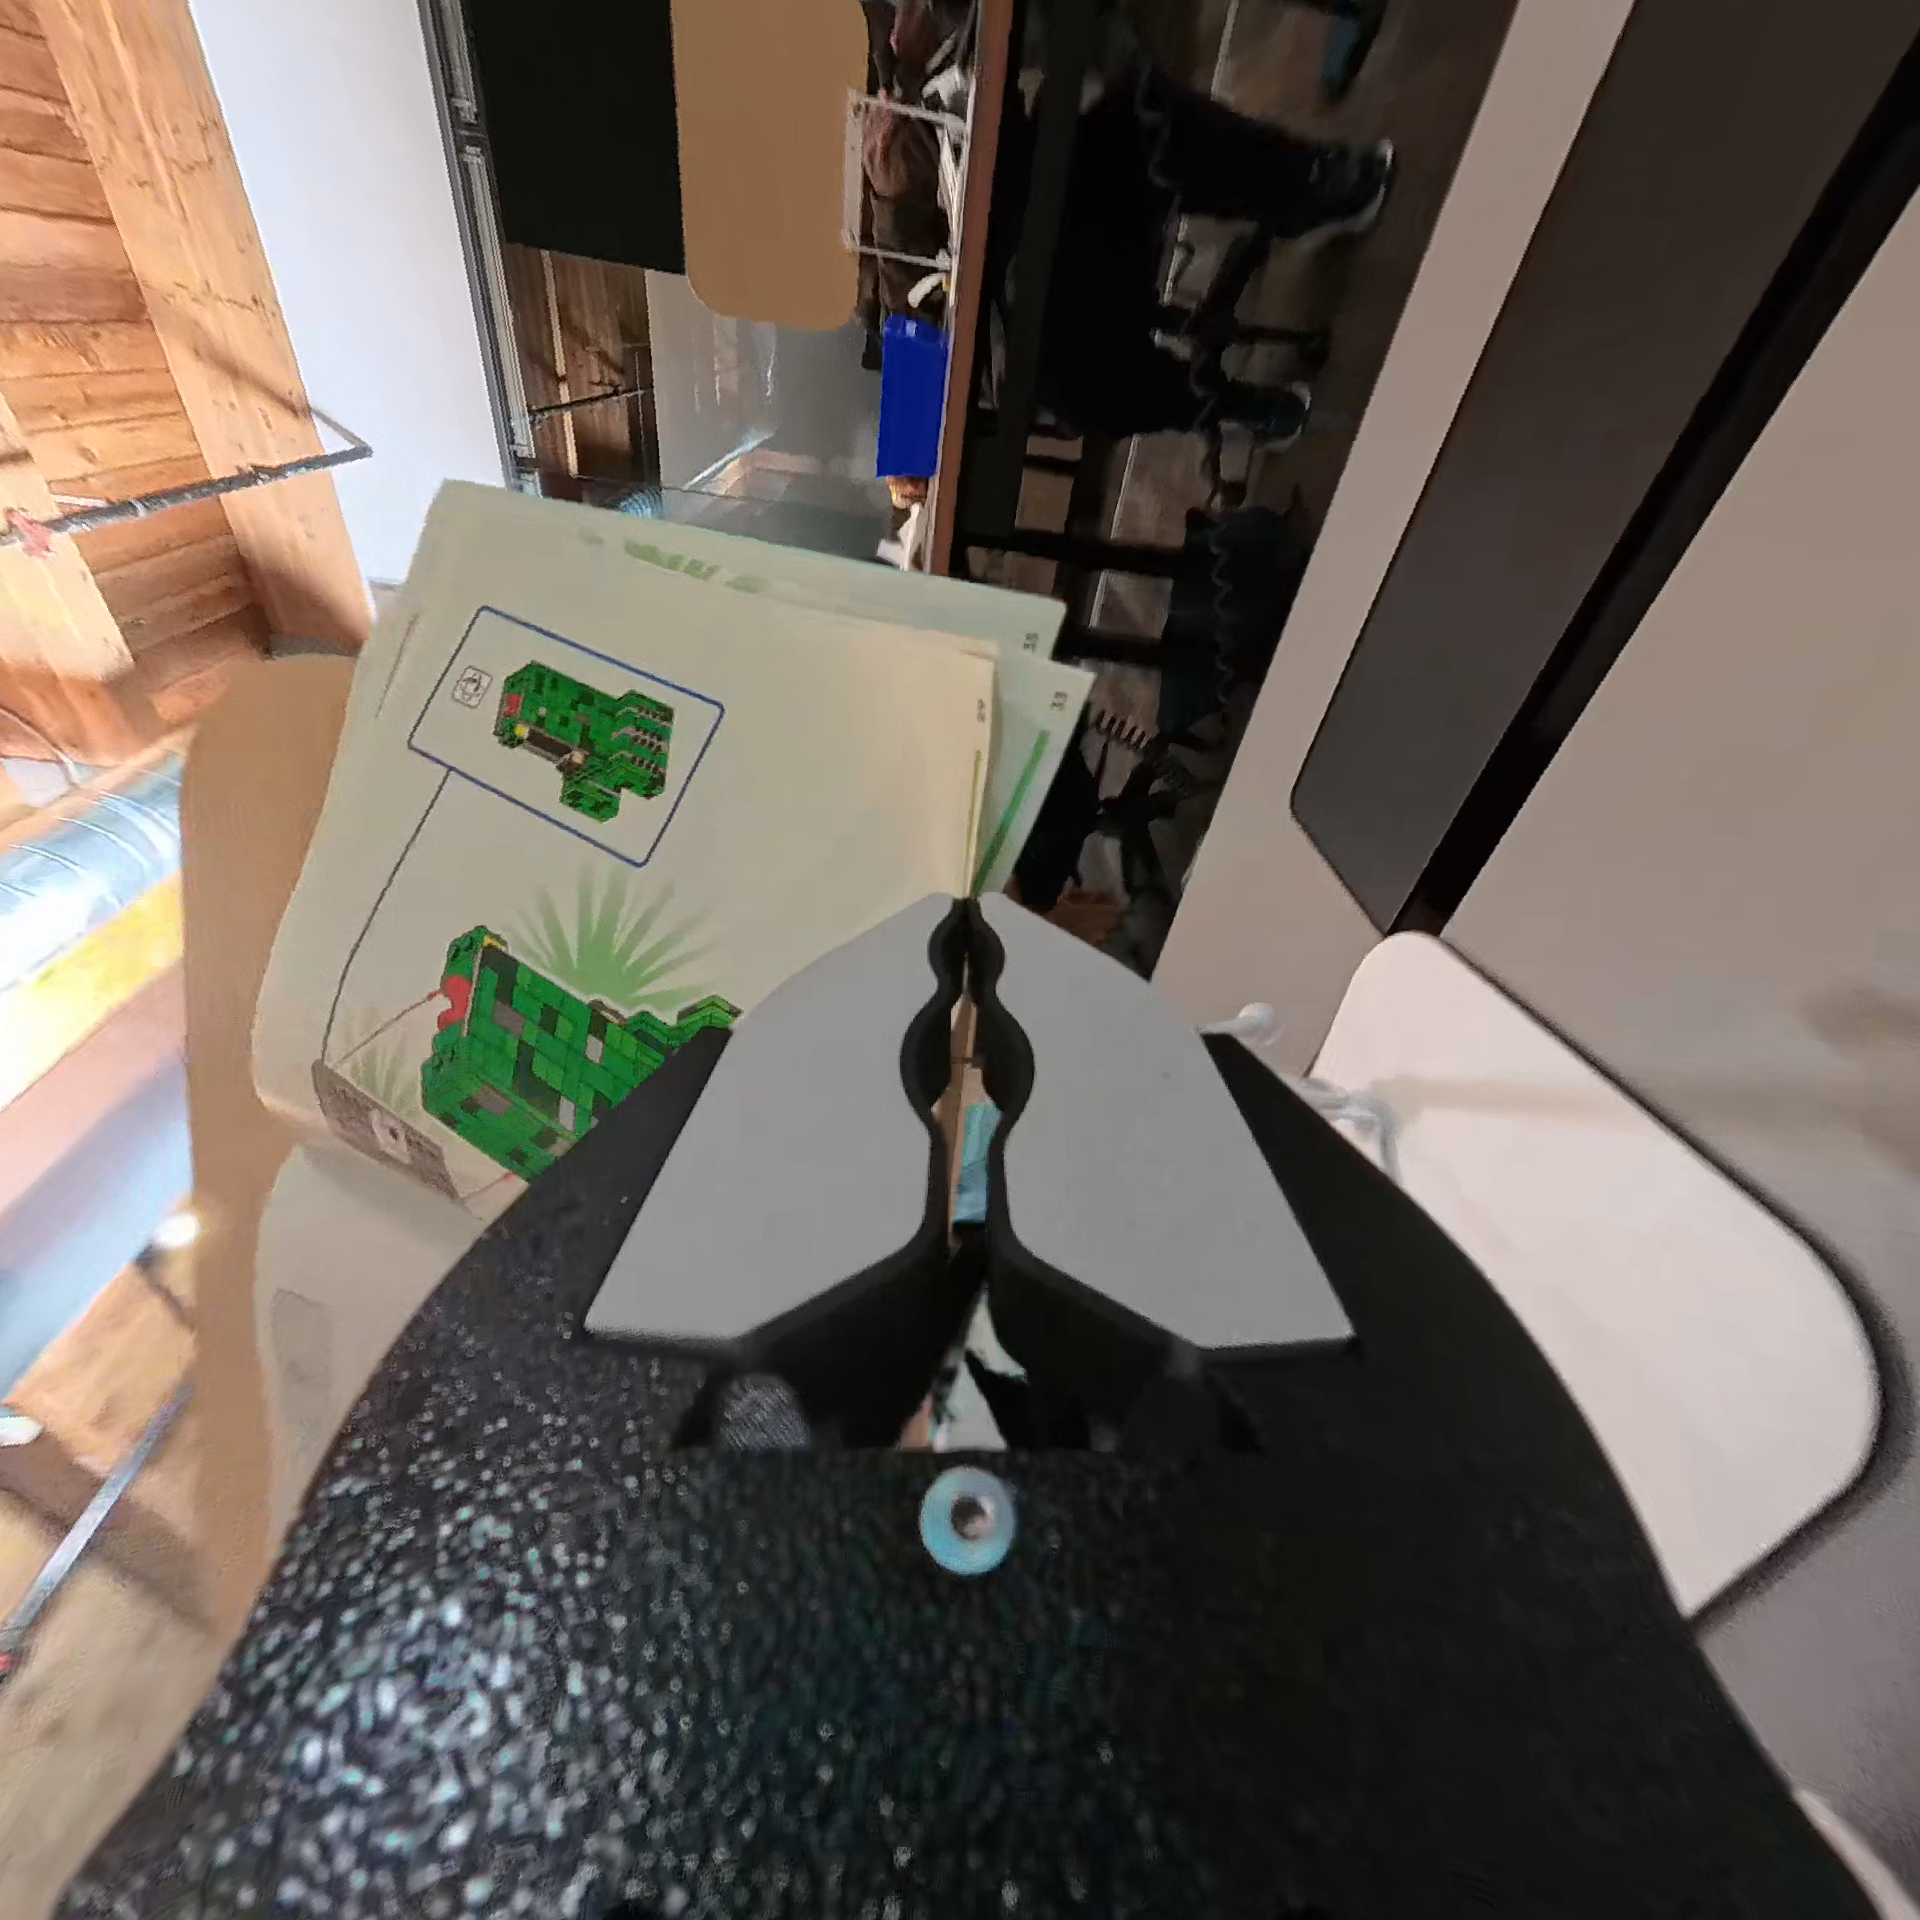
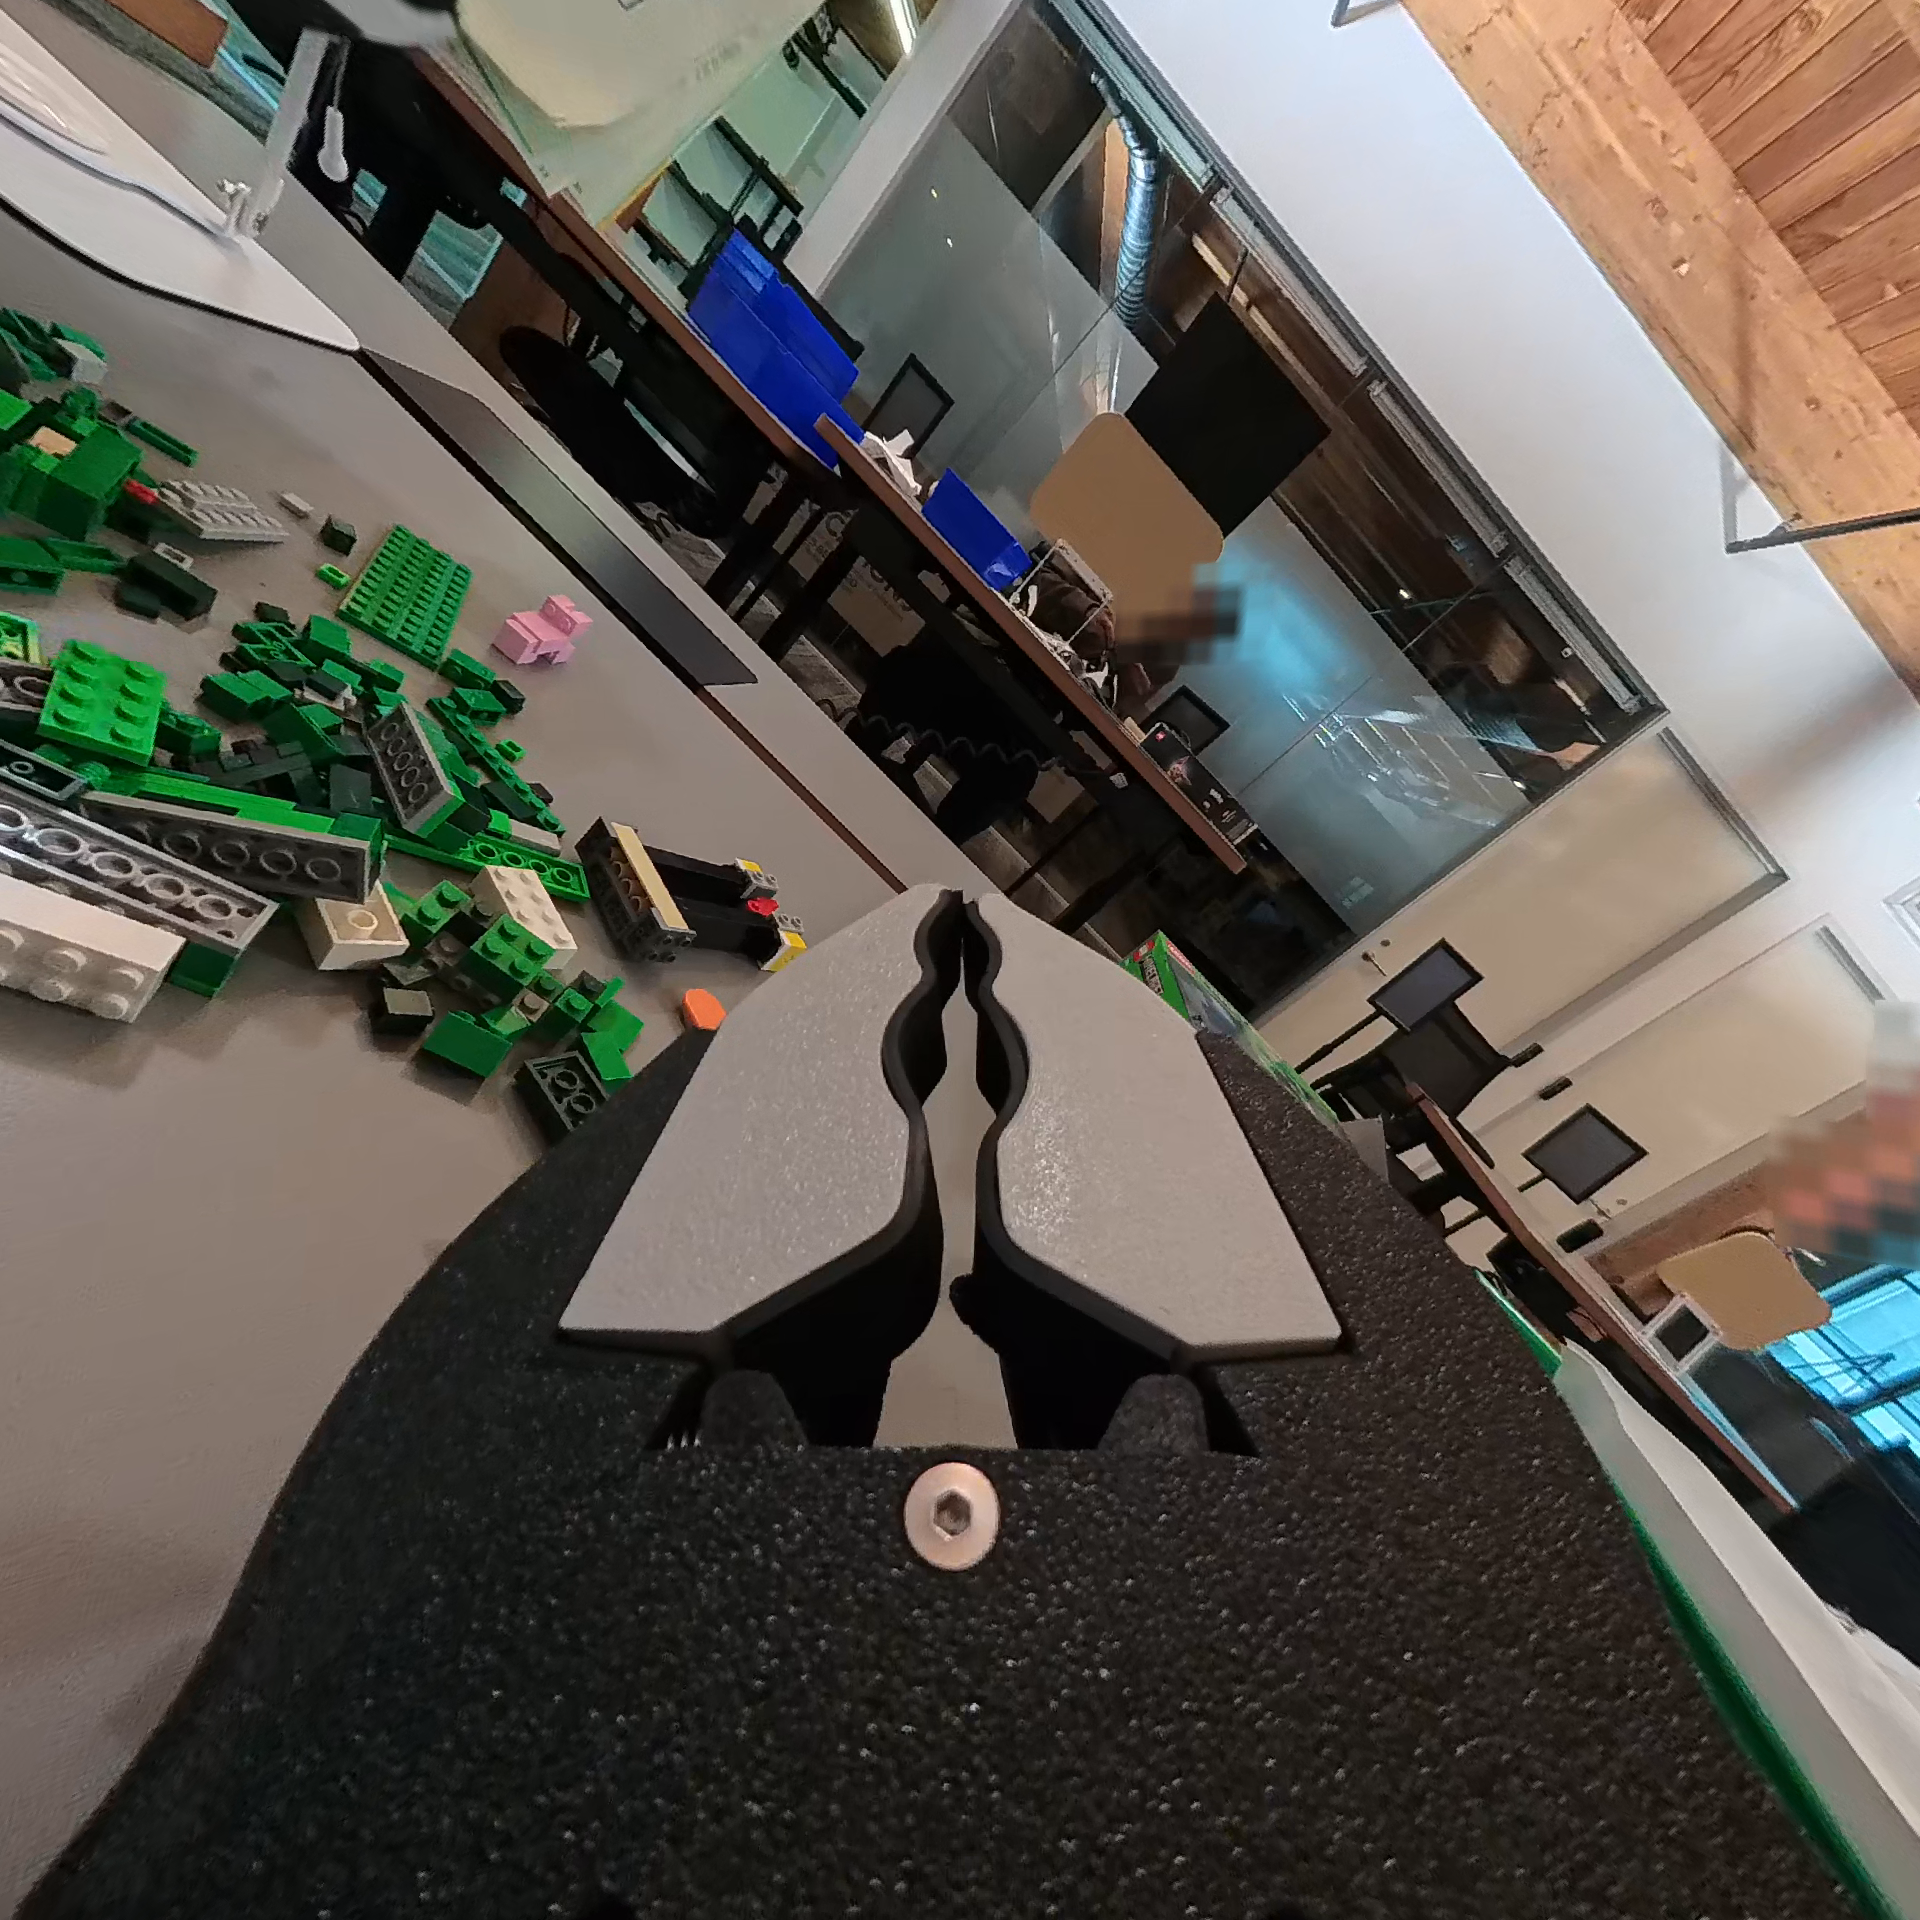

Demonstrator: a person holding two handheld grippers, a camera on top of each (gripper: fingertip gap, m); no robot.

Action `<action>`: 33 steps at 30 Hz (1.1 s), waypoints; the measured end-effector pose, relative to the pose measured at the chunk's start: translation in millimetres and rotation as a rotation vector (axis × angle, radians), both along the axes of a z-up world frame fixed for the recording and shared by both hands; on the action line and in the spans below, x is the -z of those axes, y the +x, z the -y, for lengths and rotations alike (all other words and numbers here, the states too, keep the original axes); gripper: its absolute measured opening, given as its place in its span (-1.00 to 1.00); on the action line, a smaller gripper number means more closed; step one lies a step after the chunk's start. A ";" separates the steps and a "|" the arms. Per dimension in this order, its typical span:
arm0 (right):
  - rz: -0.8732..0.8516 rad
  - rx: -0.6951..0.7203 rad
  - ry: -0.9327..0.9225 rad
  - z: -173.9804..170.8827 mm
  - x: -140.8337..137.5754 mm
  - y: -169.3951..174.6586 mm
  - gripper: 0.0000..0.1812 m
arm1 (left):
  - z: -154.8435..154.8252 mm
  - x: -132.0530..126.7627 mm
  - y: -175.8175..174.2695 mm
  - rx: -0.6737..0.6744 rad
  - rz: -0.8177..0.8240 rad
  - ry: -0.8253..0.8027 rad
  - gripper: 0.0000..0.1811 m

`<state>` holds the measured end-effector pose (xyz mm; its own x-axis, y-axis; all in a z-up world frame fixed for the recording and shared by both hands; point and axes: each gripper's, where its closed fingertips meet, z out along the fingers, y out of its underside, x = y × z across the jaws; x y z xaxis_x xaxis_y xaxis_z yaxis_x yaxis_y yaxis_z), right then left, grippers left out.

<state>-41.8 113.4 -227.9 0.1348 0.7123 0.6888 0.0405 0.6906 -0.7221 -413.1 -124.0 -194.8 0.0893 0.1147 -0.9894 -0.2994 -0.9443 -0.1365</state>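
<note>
Left gripper (image 1: 966, 914), jaws pressed together, pinches a booklet (image 1: 665, 831) by its edge, lifting it clear of the grey table (image 1: 1714, 727) so its pages fan open and a printed page with a green brick model faces the camera. The view is rolled far sideways, suggesting the hand is turned well over. How much of the booklet sits between the jaws is hard to tell. Right gripper (image 2: 961, 914), jaws nearly touching and seemingly empty, hangs tilted just above the table beside a loose pile of green bricks (image 2: 312, 748), with a pink piece (image 2: 542, 630) nearby and blue bins (image 2: 774, 322) on desks beyond.
</note>
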 end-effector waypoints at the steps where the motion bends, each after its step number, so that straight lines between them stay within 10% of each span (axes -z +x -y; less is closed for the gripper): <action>1: 0.000 0.000 0.000 0.1 0.1 0.0 -1.00 | -0.9 -1.4 2.6 0.020 0.021 0.048 -1.00; 11: 0.027 -0.038 -0.031 5.4 6.0 -4.0 -1.00 | 4.1 -34.8 45.0 0.373 0.388 0.792 -1.00; 15: 0.148 -0.292 -0.396 52.2 5.9 -26.3 -0.96 | 21.1 -50.2 61.2 0.514 0.505 1.000 -1.00; 23: 0.328 -0.844 -0.902 191.8 -87.5 -146.3 -0.78 | 41.3 -58.1 77.2 0.603 0.587 1.089 -1.00; 33: 0.291 -0.862 -1.388 245.8 -126.9 -277.7 -0.58 | 42.3 -45.4 83.7 0.627 0.602 1.029 -1.00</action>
<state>-319.6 -132.4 -101.0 -0.6103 0.5574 -0.5629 0.2478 -0.5406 -0.8040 -329.4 -166.3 -149.5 0.7867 0.5559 -0.2685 -0.2829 -0.0619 -0.9572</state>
